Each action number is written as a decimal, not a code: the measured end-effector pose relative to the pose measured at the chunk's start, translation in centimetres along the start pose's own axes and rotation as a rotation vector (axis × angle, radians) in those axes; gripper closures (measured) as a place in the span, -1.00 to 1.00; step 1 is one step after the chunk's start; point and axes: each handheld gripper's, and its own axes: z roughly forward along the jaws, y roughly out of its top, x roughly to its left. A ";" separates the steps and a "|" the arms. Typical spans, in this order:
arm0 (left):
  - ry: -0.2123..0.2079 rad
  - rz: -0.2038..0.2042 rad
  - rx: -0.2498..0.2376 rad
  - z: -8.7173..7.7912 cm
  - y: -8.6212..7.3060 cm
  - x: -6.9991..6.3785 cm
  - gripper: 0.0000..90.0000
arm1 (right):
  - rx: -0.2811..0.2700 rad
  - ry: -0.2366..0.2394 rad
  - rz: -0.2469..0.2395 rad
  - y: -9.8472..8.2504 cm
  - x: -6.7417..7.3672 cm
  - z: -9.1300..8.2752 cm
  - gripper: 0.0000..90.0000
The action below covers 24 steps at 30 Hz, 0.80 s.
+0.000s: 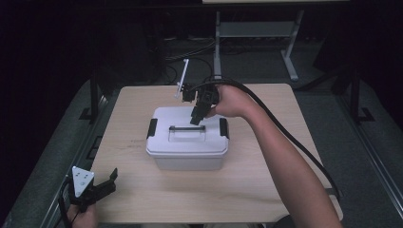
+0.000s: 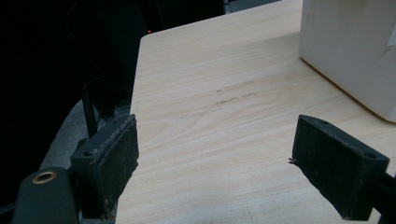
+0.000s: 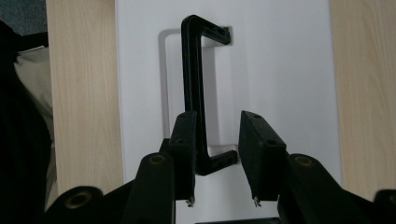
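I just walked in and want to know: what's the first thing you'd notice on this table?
A white box with a lid sits in the middle of the wooden table, with a black latch at each end. The right tool hangs just over the lid's black handle, its jaws apart with the handle between them. The left tool waits open at the table's near left corner.

- The storage box (image 1: 187, 147), centre of the high view, is white — lid and walls alike.
- Its handle (image 3: 194, 88), upper middle of the right gripper view, is black; the two side latches (image 1: 152, 128) are black too.
- The table (image 1: 142, 199) is pale wood with a faint grain and a few darker scuffs (image 2: 236, 93).
- The right gripper (image 3: 215, 158) is black with brass-coloured eyelets.
- The left gripper (image 1: 107, 183), lower left of the high view, is black — topped by a light grey plate with dark dots.
- The floor (image 1: 332, 114) is dark grey.
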 end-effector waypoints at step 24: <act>-0.001 0.007 0.005 0.0 0.0 -0.1 -0.69 | 0.006 -0.037 0.062 -4.0 -0.3 -1.4 0.28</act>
